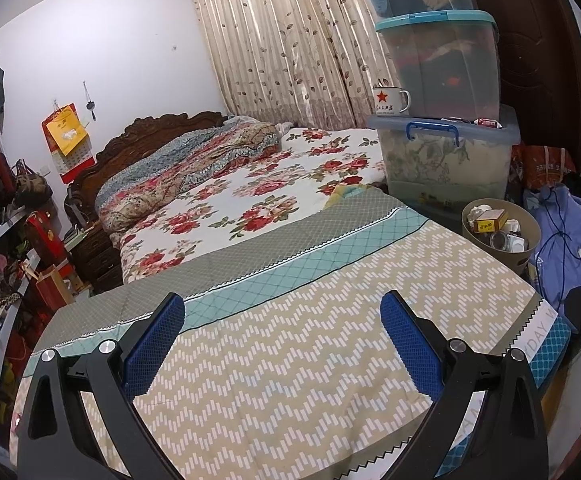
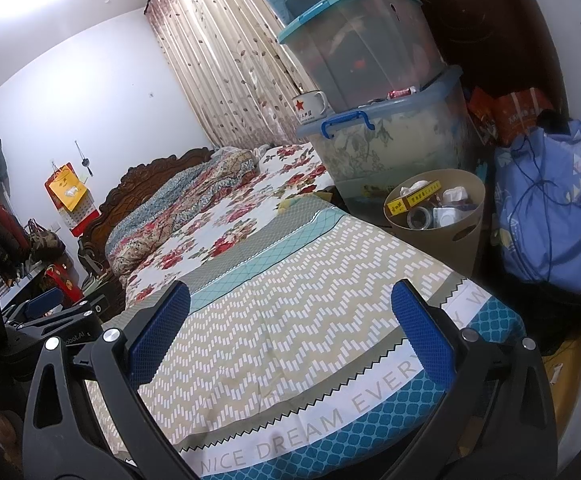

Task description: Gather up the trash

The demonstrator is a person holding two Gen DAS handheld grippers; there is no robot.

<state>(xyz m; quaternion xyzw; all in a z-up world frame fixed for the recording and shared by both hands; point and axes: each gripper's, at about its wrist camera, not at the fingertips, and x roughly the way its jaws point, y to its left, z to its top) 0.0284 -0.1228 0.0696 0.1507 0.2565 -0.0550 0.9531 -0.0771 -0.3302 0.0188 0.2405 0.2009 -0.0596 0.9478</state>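
A tan waste bin stands on the floor beside the bed's right edge. Inside it lie a yellow box, a glass jar and crumpled white paper. My left gripper hovers open over the zigzag-patterned quilt, with nothing between its blue pads. My right gripper is also open and empty over the same quilt, near its foot end. The bin sits ahead and to the right of both grippers. The left gripper's body shows at the right wrist view's left edge.
Stacked plastic storage boxes with an enamel mug rise behind the bin. A blue cloth bundle lies right of it. A floral bedspread, wooden headboard and cluttered shelves fill the left.
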